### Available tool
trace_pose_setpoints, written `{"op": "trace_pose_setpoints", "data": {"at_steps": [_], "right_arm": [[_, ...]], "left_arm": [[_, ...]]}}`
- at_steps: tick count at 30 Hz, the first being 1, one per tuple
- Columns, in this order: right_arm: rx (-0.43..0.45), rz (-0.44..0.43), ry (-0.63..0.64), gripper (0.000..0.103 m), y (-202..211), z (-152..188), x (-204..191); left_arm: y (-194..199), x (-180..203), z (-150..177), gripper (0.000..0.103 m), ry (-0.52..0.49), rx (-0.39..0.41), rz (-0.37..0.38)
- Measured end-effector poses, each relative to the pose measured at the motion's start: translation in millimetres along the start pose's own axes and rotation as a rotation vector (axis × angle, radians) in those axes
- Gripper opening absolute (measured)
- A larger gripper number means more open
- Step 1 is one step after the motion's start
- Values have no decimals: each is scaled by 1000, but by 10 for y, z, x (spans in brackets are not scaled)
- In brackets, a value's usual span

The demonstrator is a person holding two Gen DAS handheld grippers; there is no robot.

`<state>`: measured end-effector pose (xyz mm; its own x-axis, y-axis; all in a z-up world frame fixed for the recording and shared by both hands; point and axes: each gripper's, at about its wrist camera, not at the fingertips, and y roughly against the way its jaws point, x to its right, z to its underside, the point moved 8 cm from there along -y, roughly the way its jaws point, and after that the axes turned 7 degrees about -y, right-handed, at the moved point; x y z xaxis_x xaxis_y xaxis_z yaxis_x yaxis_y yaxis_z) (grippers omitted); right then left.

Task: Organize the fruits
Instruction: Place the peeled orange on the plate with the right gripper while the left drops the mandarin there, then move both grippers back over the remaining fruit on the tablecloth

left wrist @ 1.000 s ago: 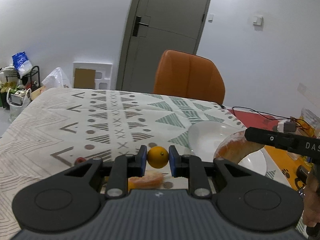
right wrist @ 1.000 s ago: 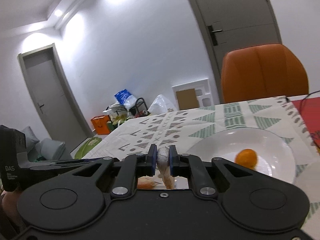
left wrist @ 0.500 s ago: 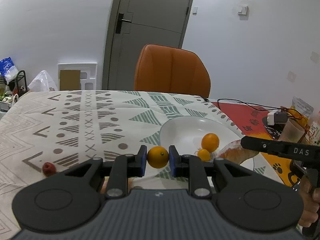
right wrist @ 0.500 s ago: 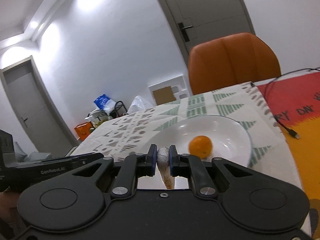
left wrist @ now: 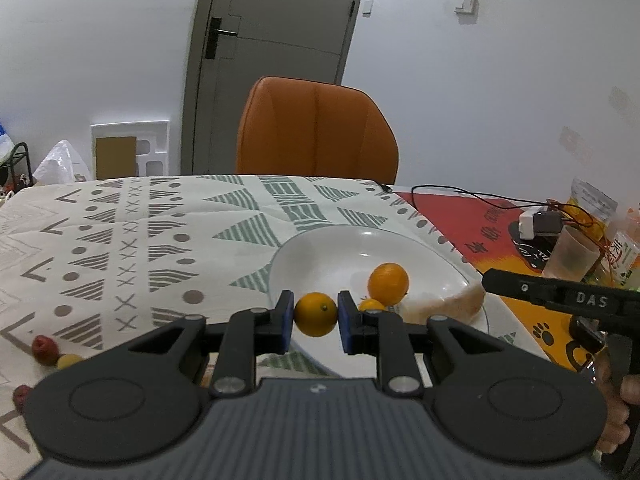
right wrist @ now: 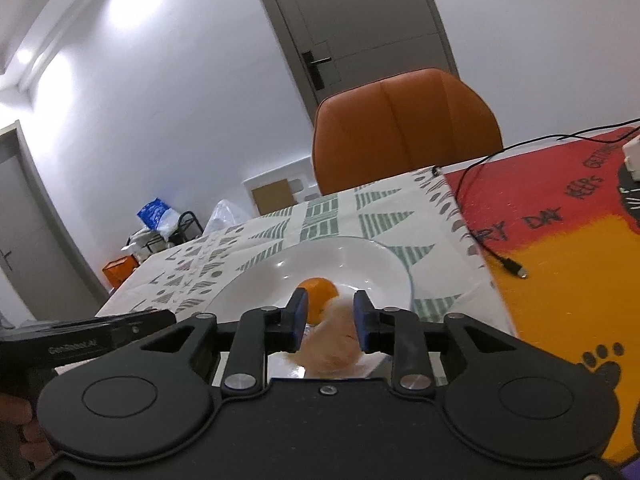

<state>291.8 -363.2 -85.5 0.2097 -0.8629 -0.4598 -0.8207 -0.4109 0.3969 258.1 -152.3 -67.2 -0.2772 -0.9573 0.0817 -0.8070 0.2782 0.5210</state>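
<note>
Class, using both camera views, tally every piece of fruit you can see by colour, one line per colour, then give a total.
Orange: 3 (one held, two in the plate)
Pale pink pomelo wedge: 1
Red: 2
Yellow-green: 1
Total: 7

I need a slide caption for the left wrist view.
Left gripper holds a small orange near the white plate.

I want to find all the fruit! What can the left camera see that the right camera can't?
Only the left wrist view shows the small orange clamped in the left gripper, the red fruits on the tablecloth, and a cup.

Only the right wrist view shows the cable plug and the right gripper, open around a pale fruit piece.

Both show the white plate holding an orange, and the orange chair.
</note>
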Motion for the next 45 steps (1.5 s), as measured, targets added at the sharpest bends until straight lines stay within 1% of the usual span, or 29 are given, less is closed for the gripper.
{"op": "trace_pose_setpoints", "data": {"at_steps": [6, 8, 10, 12, 14, 16, 21, 22, 28, 29, 30, 31, 32, 33, 34, 35, 36, 38, 40, 45], "right_arm": [[-7, -14, 0, 28, 88, 49, -15], [-15, -21, -2, 28, 75, 66, -22], [-23, -29, 0, 28, 71, 102, -51], [-32, -37, 1, 30, 60, 135, -89], [-39, -46, 3, 37, 52, 160, -133], [-40, -54, 10, 41, 51, 181, -178], [-49, -67, 12, 45, 36, 229, -251], [-51, -68, 11, 48, 34, 240, -269], [-59, -83, 20, 61, 30, 297, -387], [-61, -87, 23, 65, 30, 310, -413], [-62, -90, 25, 67, 29, 318, -433], [-61, -91, 29, 72, 30, 328, -459], [-59, -92, 35, 76, 31, 337, -486], [-58, -93, 42, 78, 33, 349, -518], [-59, -93, 46, 83, 32, 359, -544], [-59, -94, 48, 87, 31, 366, -567], [-58, -97, 50, 89, 32, 376, -592], [-57, -103, 55, 98, 33, 393, -642], [-57, -112, 59, 103, 24, 409, -696], [-64, -127, 83, 103, -26, 484, -852]], "left_arm": [[-57, 89, 1, 22, -5, -11, 17], [-42, 93, 4, 23, -4, -9, 10], [-24, 88, -1, 25, -12, -8, 0], [1, 61, -1, 25, -10, -8, -9], [37, 13, 4, 26, 0, -5, -19], [71, -46, 17, 26, 9, -6, -33], [151, -201, 71, 26, 33, -15, -66], [170, -231, 84, 27, 37, -17, -72], [301, -389, 145, 41, 56, -14, -113], [328, -419, 161, 46, 58, -13, -121], [352, -441, 176, 53, 60, -12, -128], [384, -475, 195, 56, 63, -11, -139], [410, -503, 210, 62, 66, -8, -148], [436, -531, 226, 67, 69, -3, -157], [462, -561, 241, 70, 71, 2, -167], [488, -594, 259, 75, 72, 5, -179], [504, -622, 270, 78, 75, 6, -191], [540, -688, 309, 80, 85, 4, -210], [570, -748, 347, 80, 97, 0, -220], [642, -890, 447, 81, 114, -2, -244]]}}
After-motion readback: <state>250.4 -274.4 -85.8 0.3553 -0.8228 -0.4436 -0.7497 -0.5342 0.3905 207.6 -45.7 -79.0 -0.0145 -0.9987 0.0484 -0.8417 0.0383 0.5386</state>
